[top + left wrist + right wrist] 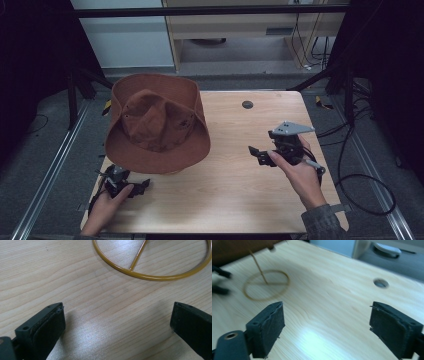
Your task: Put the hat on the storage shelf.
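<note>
Our two grippers, left (145,184) and right (253,152), gape wide and empty near the brown hat (156,122) perched on its yellow wire stand (152,277) at the table's (240,195) left; it looks soft and light, best pinched at the brim.

Both grippers (145,184) (253,152) agape, empty
</note>
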The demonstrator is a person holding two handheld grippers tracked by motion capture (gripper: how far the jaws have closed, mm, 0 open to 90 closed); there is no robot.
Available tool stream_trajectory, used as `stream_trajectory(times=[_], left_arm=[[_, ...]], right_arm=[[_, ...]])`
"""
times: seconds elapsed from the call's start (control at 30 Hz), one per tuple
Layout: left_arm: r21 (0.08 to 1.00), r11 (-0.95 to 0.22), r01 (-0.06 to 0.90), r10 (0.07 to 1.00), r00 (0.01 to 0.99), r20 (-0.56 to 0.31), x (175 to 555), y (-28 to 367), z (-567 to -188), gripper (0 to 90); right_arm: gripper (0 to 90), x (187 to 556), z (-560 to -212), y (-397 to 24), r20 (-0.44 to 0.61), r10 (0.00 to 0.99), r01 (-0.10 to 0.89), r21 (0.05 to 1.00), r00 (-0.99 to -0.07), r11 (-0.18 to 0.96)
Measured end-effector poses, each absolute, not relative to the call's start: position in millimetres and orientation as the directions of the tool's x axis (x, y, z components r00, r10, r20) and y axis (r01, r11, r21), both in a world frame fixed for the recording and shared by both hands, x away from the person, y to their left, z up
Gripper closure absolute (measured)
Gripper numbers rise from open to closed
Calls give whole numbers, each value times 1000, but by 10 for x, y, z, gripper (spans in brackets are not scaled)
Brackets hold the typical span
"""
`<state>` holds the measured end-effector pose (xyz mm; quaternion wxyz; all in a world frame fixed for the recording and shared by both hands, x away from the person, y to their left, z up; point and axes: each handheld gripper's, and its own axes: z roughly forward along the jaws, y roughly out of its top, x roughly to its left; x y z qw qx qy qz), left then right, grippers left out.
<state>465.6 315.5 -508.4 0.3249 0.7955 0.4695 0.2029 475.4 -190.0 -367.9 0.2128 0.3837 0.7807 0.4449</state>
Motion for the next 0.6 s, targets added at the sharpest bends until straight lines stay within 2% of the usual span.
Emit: stream_trajectory(times=[0.33, 0.6], left_arm=[[707, -347, 616, 879, 477, 16, 4655, 3154, -5084, 0], [707, -349, 615, 878, 478, 19, 4656, 3155, -5083, 0]], right_arm=[[148, 4720, -4346, -2123, -21, 836, 476, 814, -549, 333], [140, 4721, -4851, -2212, 43, 873, 545, 796, -486, 264]])
